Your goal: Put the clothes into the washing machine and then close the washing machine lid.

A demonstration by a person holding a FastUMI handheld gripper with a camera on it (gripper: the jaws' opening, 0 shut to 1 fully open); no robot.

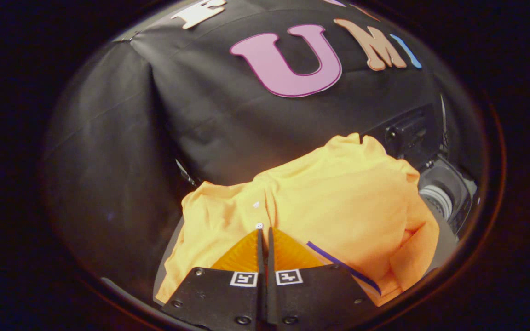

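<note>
An orange shirt (pixel 338 202) with white buttons and a thin blue stripe lies bunched under and ahead of my gripper (pixel 264 232). The two orange fingers (pixel 288 253) are pressed together with only a thin slit between them. Their tips sit on the shirt's button strip, right by a white button, and pinch the fabric there. Beyond the shirt's far right side stands the washing machine (pixel 449 193), its round drum opening showing. The dark lid (pixel 407 133) is raised behind it. One sleeve droops toward the machine.
A strip of grey tabletop (pixel 166 262) shows under the shirt's left edge. The black cloth wall (pixel 154 115) rises close behind the shirt and the machine.
</note>
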